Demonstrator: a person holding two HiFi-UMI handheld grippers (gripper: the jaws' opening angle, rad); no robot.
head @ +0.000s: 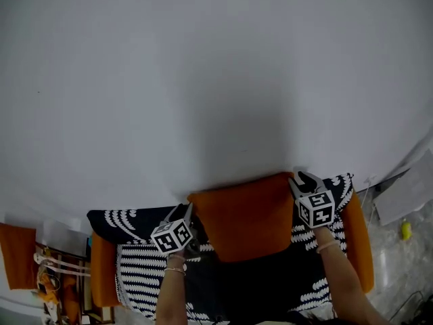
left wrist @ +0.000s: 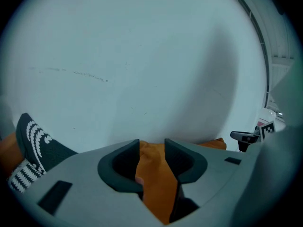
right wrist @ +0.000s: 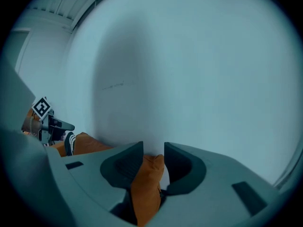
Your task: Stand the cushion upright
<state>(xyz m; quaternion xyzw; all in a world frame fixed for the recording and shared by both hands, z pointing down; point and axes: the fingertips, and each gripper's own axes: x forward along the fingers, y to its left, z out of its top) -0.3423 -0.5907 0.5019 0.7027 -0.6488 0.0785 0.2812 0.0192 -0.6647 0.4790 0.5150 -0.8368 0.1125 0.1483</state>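
Note:
The orange cushion stands on its edge against the white wall, on a sofa. My left gripper is at its lower left edge and my right gripper at its top right corner. In the left gripper view the cushion's fabric fills the gap of the left gripper without looking pinched. In the right gripper view a cushion corner lies between the jaws of the right gripper; it leans on the left jaw, with a gap to the right one.
A black-and-white patterned throw covers the sofa seat, between orange side bolsters. Right of the sofa is bare floor with a white sheet and a small yellow object. Clutter stands at the lower left.

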